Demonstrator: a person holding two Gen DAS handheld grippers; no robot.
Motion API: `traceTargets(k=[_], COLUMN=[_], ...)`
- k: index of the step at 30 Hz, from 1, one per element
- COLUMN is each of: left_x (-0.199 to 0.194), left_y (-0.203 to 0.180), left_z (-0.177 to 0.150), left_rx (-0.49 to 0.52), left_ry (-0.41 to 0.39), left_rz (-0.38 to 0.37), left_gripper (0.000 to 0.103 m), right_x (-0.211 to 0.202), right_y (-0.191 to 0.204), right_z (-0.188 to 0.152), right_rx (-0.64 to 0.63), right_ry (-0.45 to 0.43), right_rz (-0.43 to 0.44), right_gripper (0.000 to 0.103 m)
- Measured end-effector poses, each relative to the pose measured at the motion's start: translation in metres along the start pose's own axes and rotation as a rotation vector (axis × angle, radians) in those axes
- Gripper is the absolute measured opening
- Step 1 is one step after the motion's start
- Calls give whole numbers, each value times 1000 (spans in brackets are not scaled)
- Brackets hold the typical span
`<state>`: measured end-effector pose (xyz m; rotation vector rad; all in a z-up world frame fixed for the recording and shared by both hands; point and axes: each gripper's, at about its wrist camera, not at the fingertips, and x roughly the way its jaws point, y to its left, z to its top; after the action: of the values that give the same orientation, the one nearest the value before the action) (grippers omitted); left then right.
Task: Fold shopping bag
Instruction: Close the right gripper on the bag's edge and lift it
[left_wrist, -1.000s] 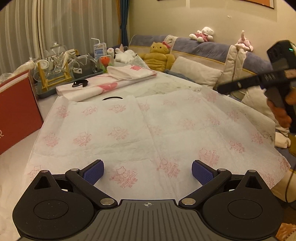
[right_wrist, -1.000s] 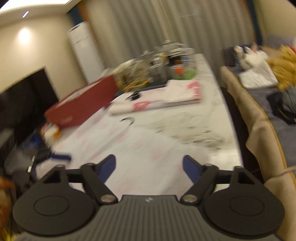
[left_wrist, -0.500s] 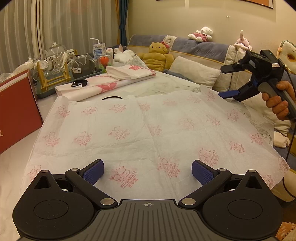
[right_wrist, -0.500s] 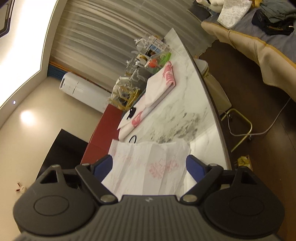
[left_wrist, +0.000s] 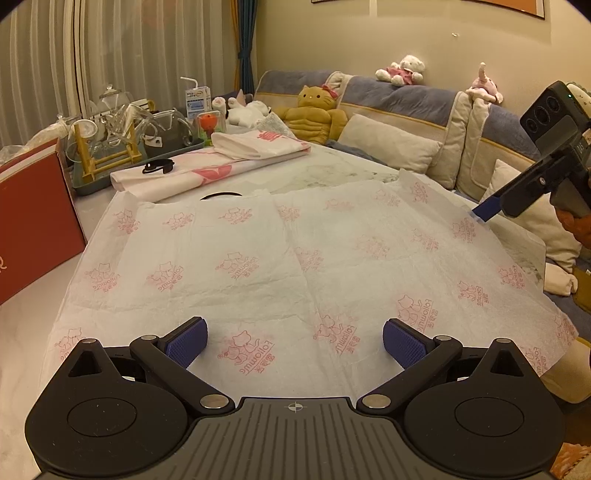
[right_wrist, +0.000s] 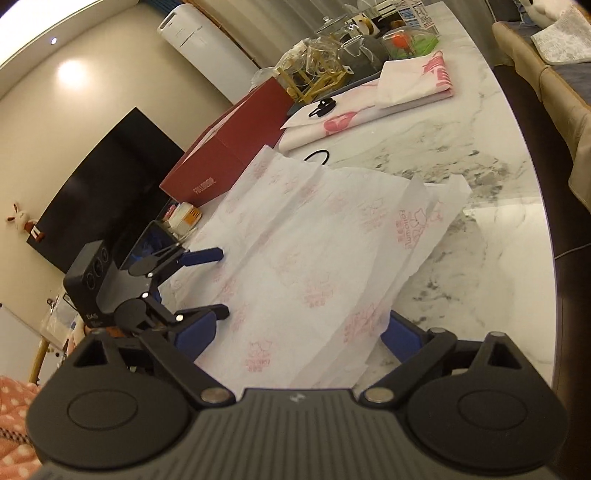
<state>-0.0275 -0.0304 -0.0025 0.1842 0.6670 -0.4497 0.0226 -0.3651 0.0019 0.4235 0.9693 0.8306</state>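
shopping bag flat on marble surface, unmoved since a second ago, left gripper same spot over near edge, fingers wide, empty, right gripper swung in at bag's right edge, fingers opening around it, not pinching

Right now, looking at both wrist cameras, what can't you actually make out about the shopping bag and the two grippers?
- Right wrist view: shopping bag covers one pad of the right gripper; contact unclear.
- Left wrist view: the frame edge cuts that gripper off; one blue fingertip shows.
- Left gripper body hides the bag's near edge.
- Bag's handle: only a black arc shows.
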Motion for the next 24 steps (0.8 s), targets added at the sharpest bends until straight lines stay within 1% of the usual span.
traceTargets(k=[3,5,10,13,16,19,21,22,24], left_x=[0,0,-1,0,-1,-1,-1,-1,-1], left_y=[1,1,1,2,1,1,1,1,1], left_z=[0,0,-1,-1,-1,-1,-1,-2,-1], left_rx=[1,3,5,6,8,9,9,9,10], left_ry=[0,0,-1,-2,-4,-4,-4,-4,-4], left_rz=[-3,-6,-8,-11,-13,-15,-15,-16,-17], left_gripper=[102,102,102,102,102,102,102,102,102], right_x=[3,12,31,32,23,20,21,24,29], right_y=[-8,-7,18,19,2,-11,-15,-15,-10], right_z=[6,11,8,12,21,24,24,23,21], right_rx=[41,39,-79,-84,-1,66,95,98,70], right_ry=[-18,2,113,98,29,-14,-22,-13,16], right_rz=[32,49,75,42,10,26,63,90,104], right_gripper=[98,98,98,98,98,98,97,97,96])
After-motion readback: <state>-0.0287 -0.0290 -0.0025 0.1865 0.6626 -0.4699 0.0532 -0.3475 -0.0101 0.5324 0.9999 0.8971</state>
